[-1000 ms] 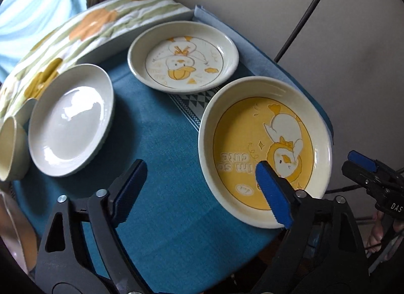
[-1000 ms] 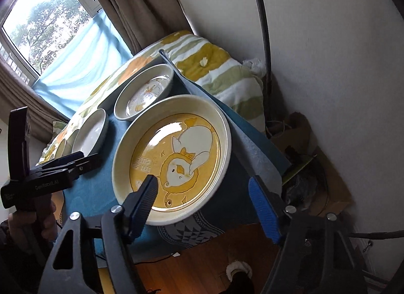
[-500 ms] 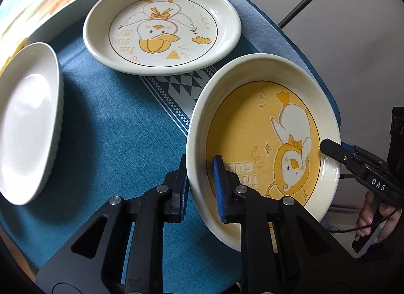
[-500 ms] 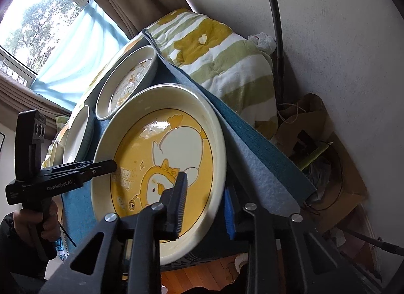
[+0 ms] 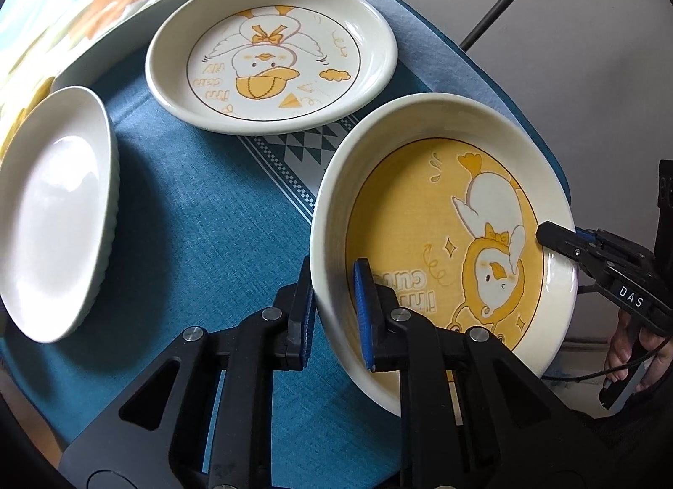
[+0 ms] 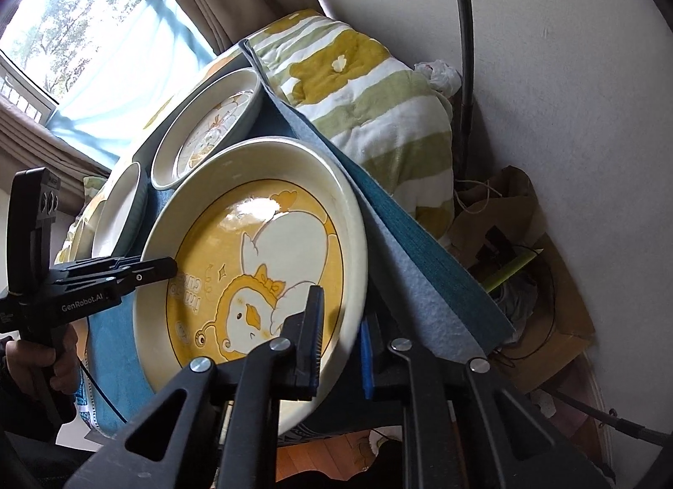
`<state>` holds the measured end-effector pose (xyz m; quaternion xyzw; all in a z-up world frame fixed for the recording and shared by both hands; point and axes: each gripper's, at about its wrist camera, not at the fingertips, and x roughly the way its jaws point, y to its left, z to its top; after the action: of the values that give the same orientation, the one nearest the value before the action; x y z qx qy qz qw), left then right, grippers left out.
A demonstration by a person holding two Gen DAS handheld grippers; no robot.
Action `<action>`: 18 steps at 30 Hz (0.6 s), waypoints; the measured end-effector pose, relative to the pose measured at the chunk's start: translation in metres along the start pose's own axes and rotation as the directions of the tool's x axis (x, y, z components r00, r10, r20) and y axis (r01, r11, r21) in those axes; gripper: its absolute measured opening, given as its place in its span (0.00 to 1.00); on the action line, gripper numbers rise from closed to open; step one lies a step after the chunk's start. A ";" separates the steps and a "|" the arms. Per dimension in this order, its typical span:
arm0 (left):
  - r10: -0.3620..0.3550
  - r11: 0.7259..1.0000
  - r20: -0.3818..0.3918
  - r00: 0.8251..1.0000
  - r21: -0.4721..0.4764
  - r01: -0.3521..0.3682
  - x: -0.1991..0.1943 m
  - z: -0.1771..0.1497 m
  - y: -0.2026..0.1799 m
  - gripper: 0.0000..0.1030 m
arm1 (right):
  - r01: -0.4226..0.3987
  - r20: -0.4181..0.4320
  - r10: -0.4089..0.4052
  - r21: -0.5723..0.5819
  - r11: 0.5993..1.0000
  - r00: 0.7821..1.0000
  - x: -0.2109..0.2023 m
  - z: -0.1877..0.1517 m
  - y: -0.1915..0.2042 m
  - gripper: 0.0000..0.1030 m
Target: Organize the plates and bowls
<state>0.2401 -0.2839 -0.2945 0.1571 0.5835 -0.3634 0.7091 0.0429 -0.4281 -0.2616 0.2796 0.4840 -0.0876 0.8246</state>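
A large cream plate with a yellow duck centre (image 5: 441, 245) (image 6: 260, 262) rests on the blue tablecloth (image 5: 202, 220). My left gripper (image 5: 334, 312) is shut on its near left rim, one pad inside and one outside. On the opposite rim my right gripper (image 6: 338, 342) is shut the same way; its black fingers (image 5: 589, 253) show at the plate's right edge in the left wrist view. Beyond lie a white plate with a duck drawing (image 5: 271, 58) (image 6: 210, 127) and a plain white plate (image 5: 50, 211).
A striped green, yellow and white blanket (image 6: 370, 102) lies behind the table. The tablecloth's edge (image 6: 420, 262) hangs over the right side, with a paper bag and cables (image 6: 525, 262) on the floor below. A wall (image 6: 568, 68) stands close on the right.
Both grippers went from wide open to shut on opposite rims of the yellow duck plate, and both moved down and closer to it.
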 end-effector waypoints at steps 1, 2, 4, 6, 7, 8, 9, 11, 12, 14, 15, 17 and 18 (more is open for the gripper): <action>-0.002 1.000 0.008 1.000 -0.004 0.002 -0.005 -0.001 0.001 0.14 | 0.001 0.002 -0.001 -0.010 1.000 1.000 -0.001 0.001 0.001 0.14; -0.002 1.000 0.012 1.000 -0.009 0.002 -0.009 -0.003 0.001 0.14 | 0.006 0.002 -0.006 -0.020 1.000 1.000 -0.001 0.002 0.004 0.14; 0.000 1.000 0.022 1.000 -0.021 0.001 -0.015 -0.009 0.002 0.14 | 0.005 0.006 -0.005 -0.041 0.999 1.000 -0.002 0.003 0.007 0.14; -0.001 0.999 0.036 0.999 -0.032 0.002 -0.023 -0.013 0.005 0.14 | 0.005 0.010 -0.004 -0.062 0.998 1.000 -0.003 0.003 0.010 0.14; -0.001 0.999 0.044 0.999 -0.039 0.003 -0.027 -0.015 0.006 0.14 | 0.004 0.013 -0.003 -0.072 0.997 1.000 -0.004 0.004 0.012 0.14; -0.002 0.999 0.052 0.999 -0.048 0.004 -0.031 -0.016 0.009 0.14 | 0.000 0.014 0.001 -0.080 0.997 1.000 -0.005 0.004 0.014 0.14; -0.002 0.998 0.061 0.998 -0.057 0.005 -0.036 -0.018 0.010 0.14 | -0.006 0.017 0.007 -0.089 0.996 1.000 -0.007 0.004 0.016 0.14; 0.001 0.997 0.080 0.997 -0.078 0.005 -0.049 -0.023 0.015 0.14 | -0.012 0.024 0.015 -0.117 0.993 1.000 -0.010 0.004 0.022 0.14; 0.006 0.996 0.090 0.996 -0.089 0.002 -0.055 -0.026 0.017 0.14 | -0.016 0.025 0.019 -0.131 0.991 0.999 -0.013 0.006 0.026 0.14; 0.015 0.993 0.111 0.994 -0.117 -0.002 -0.070 -0.035 0.022 0.14 | -0.027 0.027 0.032 -0.162 0.986 0.999 -0.020 0.009 0.035 0.14; 0.023 0.991 0.121 0.992 -0.134 -0.007 -0.078 -0.040 0.024 0.14 | -0.034 0.027 0.039 -0.180 0.983 0.999 -0.023 0.010 0.041 0.14; 0.043 0.985 0.142 0.989 -0.169 -0.018 -0.094 -0.051 0.030 0.14 | -0.050 0.021 0.056 -0.220 0.974 0.998 -0.029 0.014 0.054 0.14; 0.054 0.982 0.155 0.986 -0.189 -0.024 -0.103 -0.057 0.033 0.14 | -0.060 0.017 0.067 -0.243 0.968 0.998 -0.031 0.015 0.061 0.14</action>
<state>0.2167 -0.1897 -0.2196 0.0721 0.5531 -0.3045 0.7721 0.0636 -0.3901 -0.2069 0.1912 0.4714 -0.0051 0.8609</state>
